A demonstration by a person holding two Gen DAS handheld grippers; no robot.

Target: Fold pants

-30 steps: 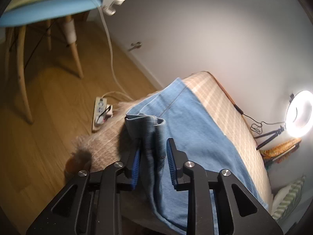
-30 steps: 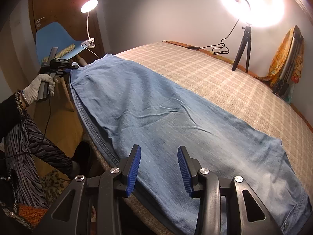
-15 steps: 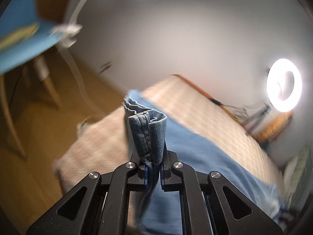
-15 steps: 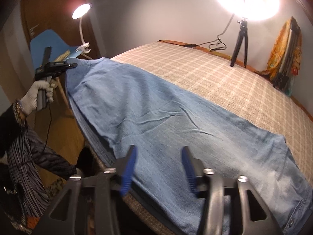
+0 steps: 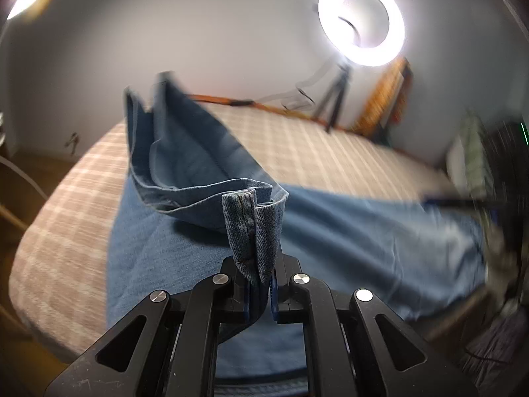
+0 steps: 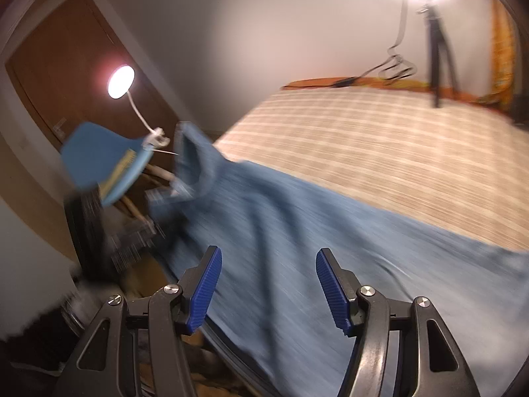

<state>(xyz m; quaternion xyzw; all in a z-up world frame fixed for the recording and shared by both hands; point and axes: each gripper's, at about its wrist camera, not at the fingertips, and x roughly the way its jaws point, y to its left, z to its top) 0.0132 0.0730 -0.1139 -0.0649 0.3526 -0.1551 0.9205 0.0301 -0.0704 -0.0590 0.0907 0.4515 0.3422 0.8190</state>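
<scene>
folding first pass: left hand-held gripper (image 5: pixel 259 292) clamps pants (image 5: pixel 347 231) hem, lifted above bed (image 5: pixel 330 162); right hand-held gripper (image 6: pixel 267 289), jaws just widening, empty over denim. next: carry hem across, lay flat.

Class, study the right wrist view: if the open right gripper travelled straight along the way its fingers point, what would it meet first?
Most likely the blue jeans spread on the checked bed cover. The right gripper points down at the denim, nothing between; blur makes depth uncertain.
</scene>
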